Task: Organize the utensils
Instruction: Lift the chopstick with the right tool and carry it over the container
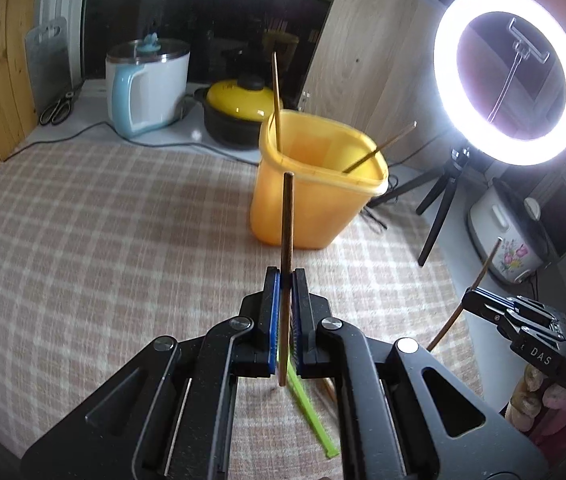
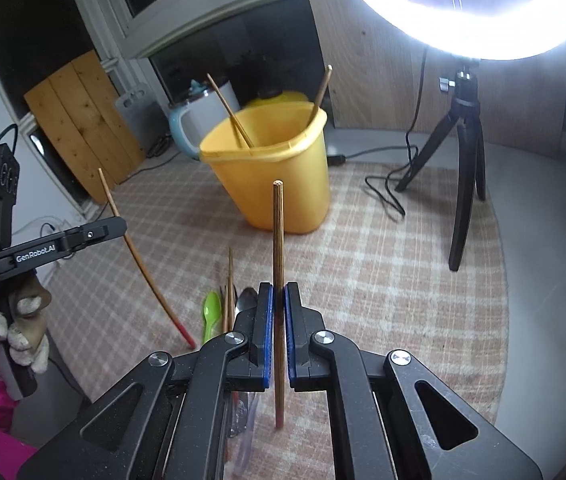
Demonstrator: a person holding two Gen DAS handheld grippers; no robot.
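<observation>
My left gripper [image 1: 286, 274] is shut on a brown chopstick [image 1: 287, 220] held upright above the checked cloth. My right gripper [image 2: 279, 288] is shut on another brown chopstick [image 2: 278, 240], also upright. A yellow tub [image 1: 315, 184] stands ahead of both, seen too in the right wrist view [image 2: 279, 176], with two chopsticks [image 1: 276, 96] leaning inside. The right gripper shows at the right edge of the left view [image 1: 479, 304]; the left gripper shows at the left of the right view [image 2: 111, 227]. A green spoon [image 2: 211, 314], a metal spoon [image 2: 247, 298] and more chopsticks [image 2: 230, 284] lie on the cloth below.
A lit ring light [image 1: 509, 76] on a black tripod [image 2: 465, 184] stands right of the tub, its cable [image 2: 387, 192] on the cloth. A white-blue kettle [image 1: 147, 88], a yellow-lidded pot [image 1: 239, 108], scissors [image 1: 59, 108] and a rice cooker [image 1: 503, 236] line the edges.
</observation>
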